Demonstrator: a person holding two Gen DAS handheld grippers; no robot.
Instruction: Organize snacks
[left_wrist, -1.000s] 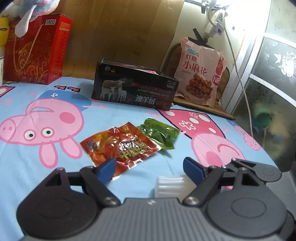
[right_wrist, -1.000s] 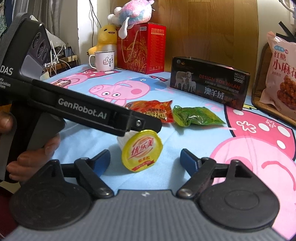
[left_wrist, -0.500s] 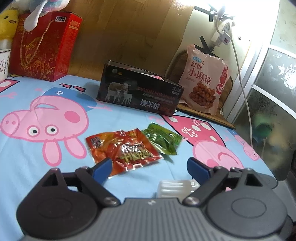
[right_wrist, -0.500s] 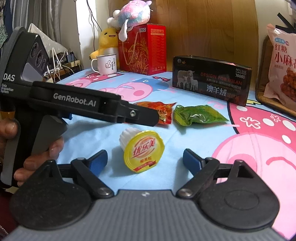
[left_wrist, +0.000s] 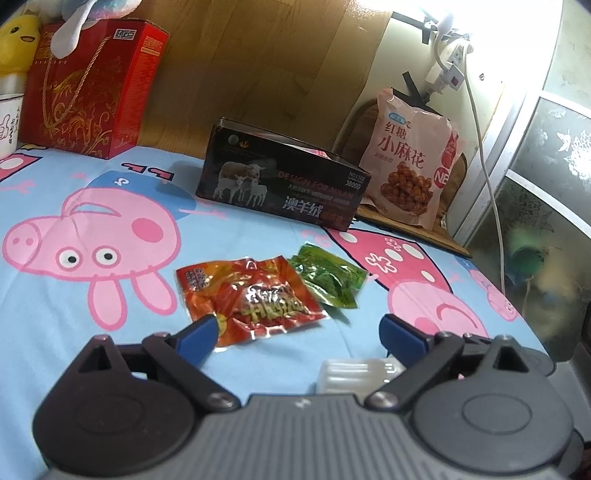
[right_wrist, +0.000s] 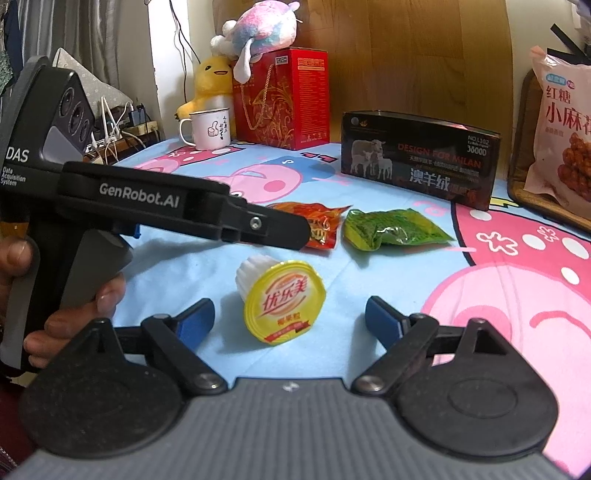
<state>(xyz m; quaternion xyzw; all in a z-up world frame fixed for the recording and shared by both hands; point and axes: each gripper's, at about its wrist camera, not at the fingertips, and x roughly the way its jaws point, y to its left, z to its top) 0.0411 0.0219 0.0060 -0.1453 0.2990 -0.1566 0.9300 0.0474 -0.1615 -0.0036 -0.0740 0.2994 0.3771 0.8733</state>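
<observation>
Snacks lie ahead of the left claw (left_wrist: 297, 330), whose jaws are spread wide and hold nothing: a red packet (left_wrist: 251, 301) touching a green packet (left_wrist: 327, 278) on the cartoon-pig sheet (left_wrist: 55, 314), with a dark box (left_wrist: 282, 186) behind. A jelly cup (left_wrist: 356, 374) sits just inside its right fingertip.

From the right wrist, the right claw (right_wrist: 290, 319) gapes wide around the tipped jelly cup (right_wrist: 282, 301) without touching it.
</observation>
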